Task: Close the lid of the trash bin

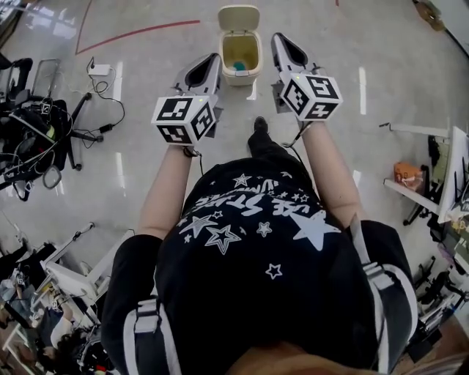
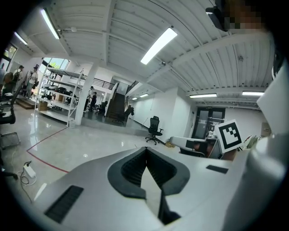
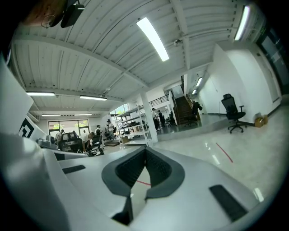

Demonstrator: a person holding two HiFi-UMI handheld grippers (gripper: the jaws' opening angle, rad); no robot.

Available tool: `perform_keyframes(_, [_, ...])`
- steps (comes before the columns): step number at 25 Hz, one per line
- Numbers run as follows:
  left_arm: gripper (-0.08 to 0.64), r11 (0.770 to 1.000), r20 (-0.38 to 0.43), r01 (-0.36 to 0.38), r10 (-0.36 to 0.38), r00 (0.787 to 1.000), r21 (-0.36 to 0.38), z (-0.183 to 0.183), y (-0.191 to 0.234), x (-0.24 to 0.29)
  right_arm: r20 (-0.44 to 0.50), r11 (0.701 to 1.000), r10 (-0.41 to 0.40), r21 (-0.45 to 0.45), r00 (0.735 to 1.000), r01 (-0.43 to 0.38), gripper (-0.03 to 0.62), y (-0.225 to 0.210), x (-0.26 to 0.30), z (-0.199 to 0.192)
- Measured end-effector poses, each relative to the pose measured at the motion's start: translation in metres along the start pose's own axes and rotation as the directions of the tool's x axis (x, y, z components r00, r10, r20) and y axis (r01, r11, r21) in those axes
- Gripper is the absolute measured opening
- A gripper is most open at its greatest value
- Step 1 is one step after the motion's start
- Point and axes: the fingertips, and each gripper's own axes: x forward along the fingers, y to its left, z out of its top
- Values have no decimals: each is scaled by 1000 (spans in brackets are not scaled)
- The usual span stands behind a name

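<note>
In the head view a small cream trash bin [image 1: 252, 70] stands on the floor straight ahead, its lid [image 1: 239, 16] tipped up and back. A teal scrap [image 1: 239, 66] lies inside. My left gripper [image 1: 215, 57] is held up just left of the bin and my right gripper [image 1: 277, 36] just right of it, both apart from it. Both point up and forward. In the left gripper view the left gripper [image 2: 146, 149] has its jaws shut on nothing. The right gripper [image 3: 145, 149] shows the same in its own view. Neither gripper view shows the bin, only hall and ceiling.
A power strip [image 1: 100, 69] with cables and dark tripods [image 1: 37, 139] lie on the floor at the left. A red floor line [image 1: 139, 31] runs behind the bin. White frames and an orange bag [image 1: 407, 174] stand at the right. My shoe [image 1: 259, 124] is near the bin.
</note>
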Motion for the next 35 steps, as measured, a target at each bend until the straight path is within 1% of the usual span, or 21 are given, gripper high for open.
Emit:
perform_keyframes(9, [12, 996, -19, -82, 82, 996, -23, -1, 9, 70, -40, 999, 45, 29, 998, -44, 6, -67, 48, 5])
perform_keyframes(14, [12, 992, -17, -126, 125, 992, -20, 1, 13, 99, -56, 996, 89, 31, 994, -88, 6, -89, 70, 8])
perform_keyframes(19, [12, 988, -17, -156, 155, 988, -16, 2, 13, 113, -68, 992, 121, 41, 990, -118, 6, -103, 82, 7])
perform_keyframes(24, [12, 988, -30, -157, 156, 987, -8, 5, 18, 124, -77, 991, 125, 52, 989, -121, 6, -107, 93, 7])
perform_keyframes(27, [12, 990, -38, -143, 143, 989, -10, 4, 23, 134, -88, 992, 118, 47, 989, -114, 6, -110, 98, 3])
perform_keyframes(35, [12, 998, -68, -70, 69, 995, -11, 12, 55, 176, -96, 998, 35, 48, 995, -30, 6, -129, 132, 4])
